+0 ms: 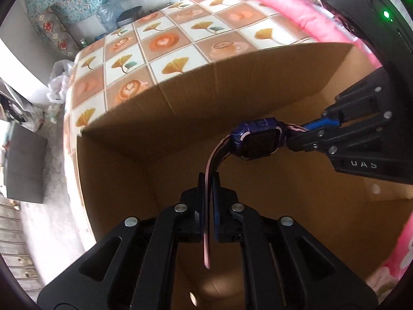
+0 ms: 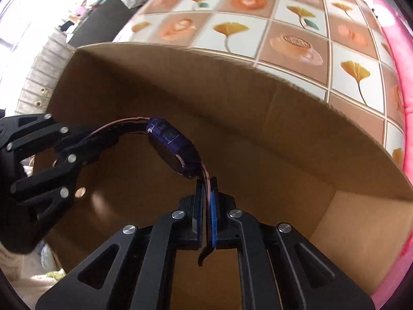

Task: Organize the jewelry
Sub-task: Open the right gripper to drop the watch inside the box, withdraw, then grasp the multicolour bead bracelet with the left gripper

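**Gripping 1 watch from both ends over the box**

Hanging in the air above the open cardboard box point(image 1: 232, 95), the purple watch point(image 1: 260, 139) is held by 2 grippers at once, 1 on each half of its strap. The left gripper point(image 1: 207, 180) has its jaws pressed nearly together on the pink-and-dark strap point(image 1: 206, 232), whose free end trails down between the fingers toward the camera. The right gripper point(image 2: 206, 183) is likewise closed tight on the other strap half, with a blue pad visible against the band and a short dark tail curling out below the fingers.

From the left wrist view, the right gripper enters from the right side, its fingertips clamped just beside the watch case. From the right wrist view, the left gripper point(image 2: 85, 142) comes in from the left, and the strap arcs from it up to the watch case point(image 2: 175, 149), which tilts with its dark screen facing down into the box.

The box stands on a tablecloth point(image 2: 232, 31) printed with ginkgo leaves and coffee cups. A pink cushion point(image 2: 397, 59) lies along the table's far edge.
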`<action>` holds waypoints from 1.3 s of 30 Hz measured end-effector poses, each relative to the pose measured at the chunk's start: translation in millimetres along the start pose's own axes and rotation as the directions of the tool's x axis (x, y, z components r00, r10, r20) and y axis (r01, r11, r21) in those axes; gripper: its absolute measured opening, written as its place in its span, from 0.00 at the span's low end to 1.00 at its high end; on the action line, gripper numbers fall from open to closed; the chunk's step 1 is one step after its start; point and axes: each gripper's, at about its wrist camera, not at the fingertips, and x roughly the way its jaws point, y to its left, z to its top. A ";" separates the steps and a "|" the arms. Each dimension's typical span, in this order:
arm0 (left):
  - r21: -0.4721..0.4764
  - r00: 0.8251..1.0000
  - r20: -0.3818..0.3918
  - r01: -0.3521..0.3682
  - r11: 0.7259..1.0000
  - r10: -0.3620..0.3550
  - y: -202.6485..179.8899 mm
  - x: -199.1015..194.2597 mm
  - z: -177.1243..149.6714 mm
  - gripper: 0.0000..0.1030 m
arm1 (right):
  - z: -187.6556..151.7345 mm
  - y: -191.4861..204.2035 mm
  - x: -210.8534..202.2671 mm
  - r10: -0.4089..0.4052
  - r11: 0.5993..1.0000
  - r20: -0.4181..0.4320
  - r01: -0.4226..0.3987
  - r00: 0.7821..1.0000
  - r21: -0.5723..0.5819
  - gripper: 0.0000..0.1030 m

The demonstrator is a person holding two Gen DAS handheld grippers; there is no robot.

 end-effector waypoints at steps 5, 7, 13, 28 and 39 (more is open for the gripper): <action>-0.009 0.999 -0.017 -0.037 0.999 0.037 4.3 5.5 8.9 0.37 | 4.8 -2.4 -7.0 -0.050 0.999 0.038 0.049 0.998 0.016 0.32; -0.022 0.999 0.004 -0.042 0.999 0.042 5.5 -0.2 10.1 0.41 | 3.9 -1.0 -14.5 -0.084 0.996 0.069 0.084 0.994 0.008 0.37; -0.077 0.997 0.071 -0.025 0.997 0.031 11.3 -29.1 5.2 0.50 | -5.4 0.7 -36.1 -0.092 0.996 0.129 0.090 0.987 0.029 0.38; -0.257 0.895 0.445 0.092 0.962 0.033 26.8 -178.2 -161.3 0.79 | -174.6 48.5 -153.2 0.036 0.999 0.554 -0.037 0.832 -0.009 0.39; -0.414 0.975 0.192 -0.019 0.910 0.108 -6.1 -82.6 -252.3 0.82 | -252.3 107.5 -52.1 0.171 0.970 0.502 -0.235 0.847 0.066 0.39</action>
